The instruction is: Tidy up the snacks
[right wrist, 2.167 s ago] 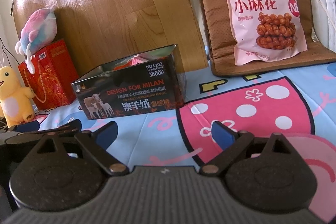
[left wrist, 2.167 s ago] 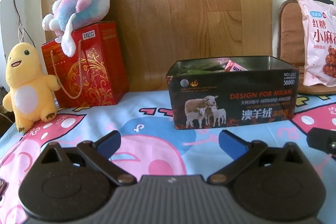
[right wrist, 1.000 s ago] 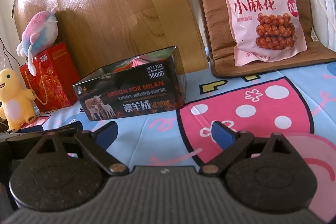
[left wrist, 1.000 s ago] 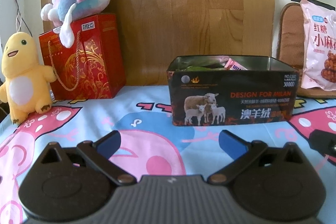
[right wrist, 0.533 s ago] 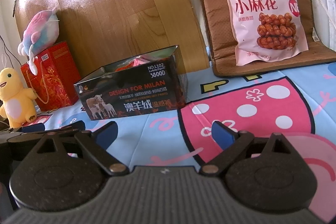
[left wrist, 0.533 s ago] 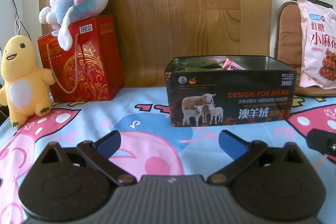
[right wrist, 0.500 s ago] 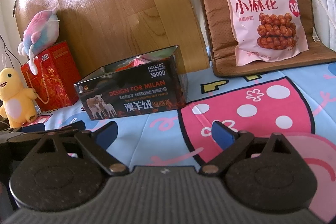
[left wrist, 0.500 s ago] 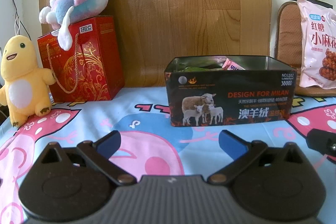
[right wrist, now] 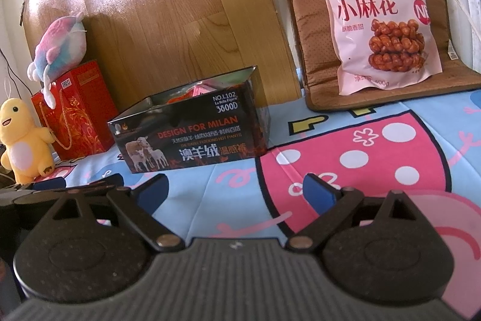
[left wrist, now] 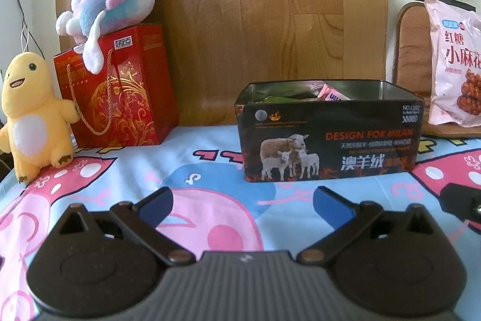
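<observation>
Grippers both wide open, empty: left gripper [left wrist: 242,205], right gripper [right wrist: 236,191]. Snack bag [right wrist: 381,32] upper right; tin [right wrist: 192,134] centre-left. Grab bag by lower edge, squarely.

Left gripper [left wrist: 243,205], right gripper [right wrist: 236,191]: black ribbed housing, round textured hubs, brass pivot pins, blue finger pads.

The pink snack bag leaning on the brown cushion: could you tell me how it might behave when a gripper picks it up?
The pink snack bag looks like soft, puffy film, so it would probably sag and crinkle. Its glossy surface may slip. The twisted pastries pictured suggest brittle contents, so squeeze gently.
</observation>
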